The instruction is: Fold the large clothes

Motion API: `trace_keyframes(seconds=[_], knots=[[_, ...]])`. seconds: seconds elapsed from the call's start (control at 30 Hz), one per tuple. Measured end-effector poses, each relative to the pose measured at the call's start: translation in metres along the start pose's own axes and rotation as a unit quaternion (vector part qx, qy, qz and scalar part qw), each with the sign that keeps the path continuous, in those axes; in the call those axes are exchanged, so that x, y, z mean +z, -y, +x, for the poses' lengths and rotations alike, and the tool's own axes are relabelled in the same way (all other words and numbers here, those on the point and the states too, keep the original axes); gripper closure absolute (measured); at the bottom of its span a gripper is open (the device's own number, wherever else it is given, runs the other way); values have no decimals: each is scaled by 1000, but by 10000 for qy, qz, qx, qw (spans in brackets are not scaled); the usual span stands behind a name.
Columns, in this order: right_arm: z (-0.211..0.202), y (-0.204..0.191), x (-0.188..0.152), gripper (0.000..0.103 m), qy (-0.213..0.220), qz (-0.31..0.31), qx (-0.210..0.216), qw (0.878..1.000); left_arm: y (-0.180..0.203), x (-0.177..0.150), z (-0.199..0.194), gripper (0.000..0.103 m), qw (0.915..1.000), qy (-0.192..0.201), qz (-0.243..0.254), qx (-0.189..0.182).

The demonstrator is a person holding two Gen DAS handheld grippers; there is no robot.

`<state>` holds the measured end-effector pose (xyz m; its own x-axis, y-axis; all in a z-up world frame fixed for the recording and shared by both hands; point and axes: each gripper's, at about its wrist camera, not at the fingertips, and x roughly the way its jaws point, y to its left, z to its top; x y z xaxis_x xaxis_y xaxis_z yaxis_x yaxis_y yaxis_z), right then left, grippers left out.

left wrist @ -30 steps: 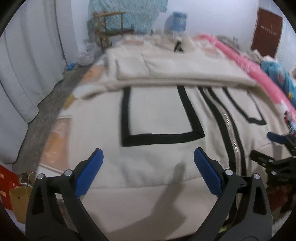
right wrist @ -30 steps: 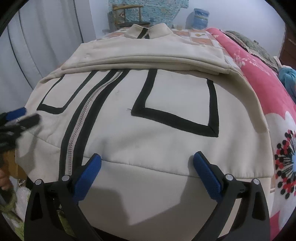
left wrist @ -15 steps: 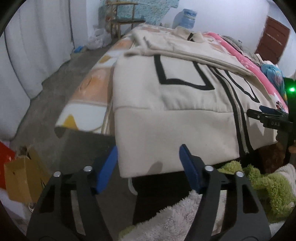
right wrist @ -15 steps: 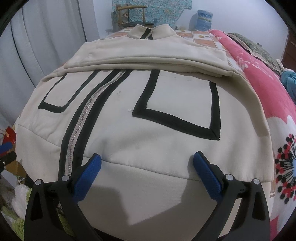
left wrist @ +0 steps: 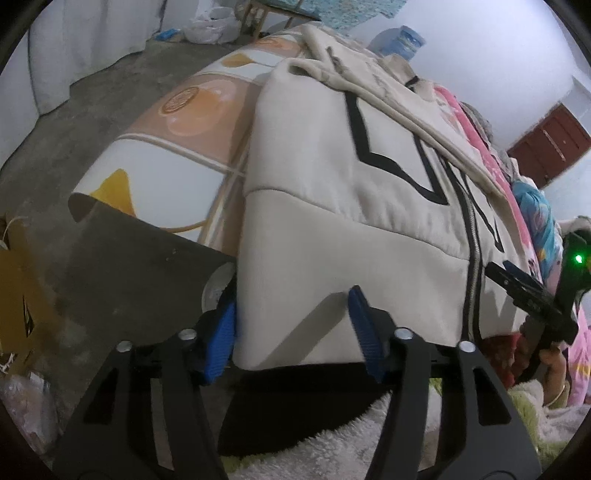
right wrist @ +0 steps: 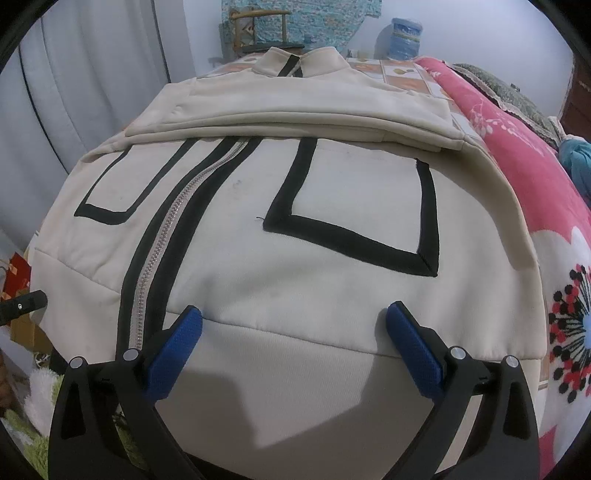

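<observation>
A cream zip-up jacket [left wrist: 332,184] with black trim lies front-up on the bed, its sleeves folded across the chest [right wrist: 295,114]. My left gripper [left wrist: 291,328] is at the jacket's lower left hem corner. Its jaws are closing with the corner of the hem band between them. One pad lies on the fabric and the other sits at the side edge, with a wide gap still showing. My right gripper [right wrist: 295,343] stands open just over the hem band [right wrist: 295,387] to the right of the zip [right wrist: 147,295], gripping nothing. It also shows at the right of the left wrist view [left wrist: 517,284].
The bed carries an orange-patterned sheet [left wrist: 177,122] and a pink floral blanket [right wrist: 517,166]. A paper bag [left wrist: 18,295] stands on the concrete floor at the left. A fluffy green and white rug [left wrist: 332,443] lies at the foot. Beyond are a wooden chair [right wrist: 258,26] and a water bottle [right wrist: 404,37].
My left gripper has swung from over the jacket's front down to its lower left hem corner, rolled, and its jaws have narrowed around the hem. The right gripper has stayed put.
</observation>
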<state>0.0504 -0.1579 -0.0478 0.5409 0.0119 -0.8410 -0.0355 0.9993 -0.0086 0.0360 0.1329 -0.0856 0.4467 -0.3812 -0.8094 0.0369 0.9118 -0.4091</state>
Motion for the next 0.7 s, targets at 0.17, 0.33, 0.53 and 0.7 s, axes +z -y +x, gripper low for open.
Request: trace_keyframes(seconds=[0.17, 0.33, 0.53, 0.7], knots=[[0, 0, 0, 6, 0, -2, -5, 10000, 15, -4, -19, 61, 9986, 193, 435, -248], [0, 0, 0, 6, 35, -4, -29, 10000, 22, 0, -15, 70, 9980, 198, 586, -105], [0, -1, -2, 6, 68, 3, -35, 10000, 32, -1, -9, 94, 9926, 151, 996, 680], [0, -1, -2, 6, 107, -10, -52, 9999, 59, -10, -5, 94, 9693, 148, 1845, 1621]])
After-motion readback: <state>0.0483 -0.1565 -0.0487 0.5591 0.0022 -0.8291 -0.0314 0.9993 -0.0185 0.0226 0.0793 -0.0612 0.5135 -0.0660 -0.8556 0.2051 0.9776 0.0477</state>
